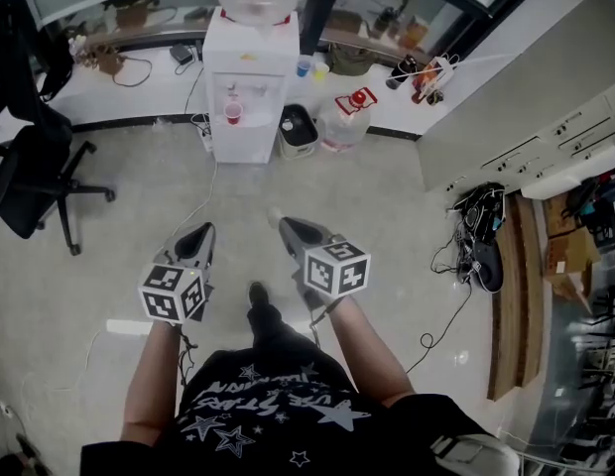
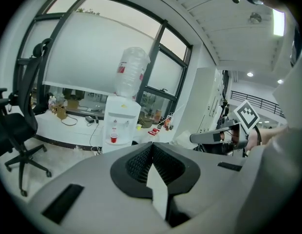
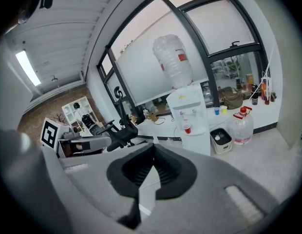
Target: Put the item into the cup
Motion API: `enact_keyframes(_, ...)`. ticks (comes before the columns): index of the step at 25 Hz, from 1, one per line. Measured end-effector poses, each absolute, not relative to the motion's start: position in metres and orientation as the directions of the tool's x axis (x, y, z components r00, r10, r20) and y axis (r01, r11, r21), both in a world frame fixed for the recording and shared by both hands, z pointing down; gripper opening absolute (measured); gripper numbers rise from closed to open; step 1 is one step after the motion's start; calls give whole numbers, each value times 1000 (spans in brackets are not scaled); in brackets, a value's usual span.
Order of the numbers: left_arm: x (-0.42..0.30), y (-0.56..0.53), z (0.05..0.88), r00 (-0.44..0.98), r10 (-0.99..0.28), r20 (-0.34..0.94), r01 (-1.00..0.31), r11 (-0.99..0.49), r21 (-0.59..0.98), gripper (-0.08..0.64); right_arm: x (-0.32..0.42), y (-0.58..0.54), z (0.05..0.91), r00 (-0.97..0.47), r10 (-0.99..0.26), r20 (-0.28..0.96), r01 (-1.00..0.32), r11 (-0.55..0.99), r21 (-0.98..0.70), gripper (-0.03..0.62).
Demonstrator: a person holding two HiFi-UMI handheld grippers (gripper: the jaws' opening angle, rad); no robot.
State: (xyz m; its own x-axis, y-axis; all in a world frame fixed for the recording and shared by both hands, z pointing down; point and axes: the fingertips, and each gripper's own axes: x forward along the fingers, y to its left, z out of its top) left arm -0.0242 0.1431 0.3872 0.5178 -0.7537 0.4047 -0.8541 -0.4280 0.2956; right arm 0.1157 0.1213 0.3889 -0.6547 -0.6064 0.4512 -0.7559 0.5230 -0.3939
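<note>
The left claw (image 1: 198, 234) is closed tip to tip with nothing between its pads, held low over the floor (image 1: 109, 266) on an outstretched forearm. The right claw (image 1: 288, 228), just beside it, is likewise closed and empty, and both point forward. Well ahead of them a red cup (image 1: 233, 113) stands on the ledge of a water dispenser (image 1: 250, 77). No view shows which thing is the item. The cup looks thin, light and easily tipped or crushed. It likely wants a gentle grip on the wall near the rim, or no touch at all.
</note>
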Motion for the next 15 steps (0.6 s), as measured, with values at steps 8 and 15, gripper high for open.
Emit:
enact_keyframes(8,-6,97,397,484,-758,437,-875,-422,236,6,141,73,399,-653,-600,462,-757,509,-410,0)
enact_keyframes(15,-2,64,406,433,-781,450,-901,-380,209,6,156,41,414,-669,-569,478,-743,528,-412,0)
